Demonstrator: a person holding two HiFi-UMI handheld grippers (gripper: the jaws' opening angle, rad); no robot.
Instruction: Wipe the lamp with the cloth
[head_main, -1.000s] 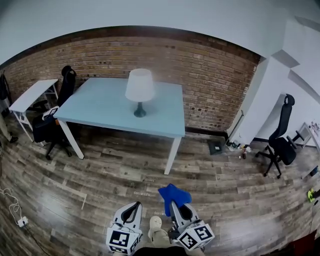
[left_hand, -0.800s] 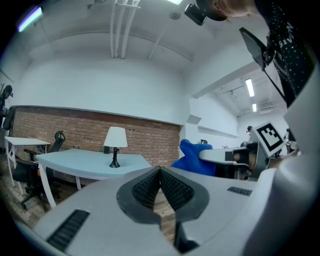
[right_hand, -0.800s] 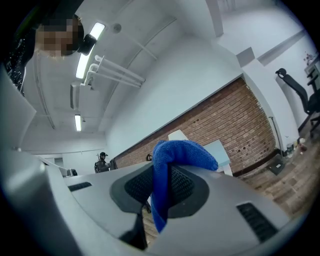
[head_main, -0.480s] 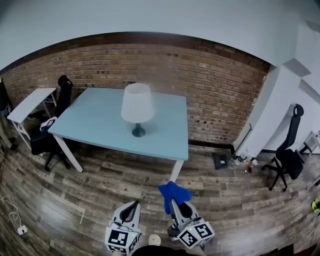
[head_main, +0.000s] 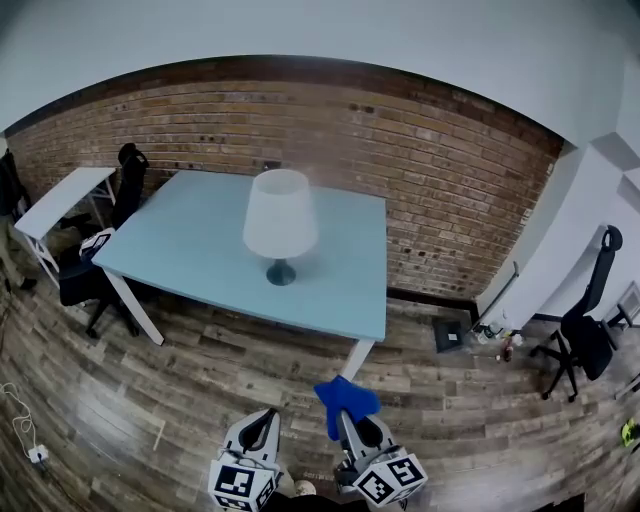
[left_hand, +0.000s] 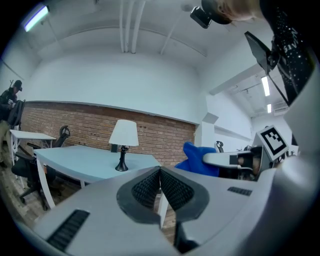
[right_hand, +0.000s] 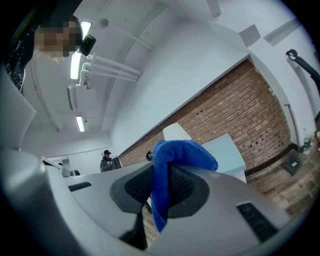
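Observation:
A lamp (head_main: 280, 214) with a white shade and dark foot stands on the pale blue table (head_main: 190, 235), well ahead of both grippers; it also shows in the left gripper view as the lamp (left_hand: 123, 134). My right gripper (head_main: 341, 414) is shut on a blue cloth (head_main: 345, 397), which bulges above the jaws as the blue cloth (right_hand: 175, 155). My left gripper (head_main: 263, 423) is shut with nothing between its jaws. Both grippers hover over the wooden floor, short of the table's near edge. The white shade (right_hand: 175, 132) peeks out behind the cloth.
A brick wall (head_main: 420, 150) runs behind the table. A black office chair (head_main: 95, 265) and a white side desk (head_main: 55, 200) stand at the left. Another black chair (head_main: 590, 330) is at the right, with small items on the floor (head_main: 450, 335) near a white pillar.
The view has moved closer to the table; lamp and table now look larger and nearer. Both grippers hold their places at the bottom of the head view, the cloth still clamped.

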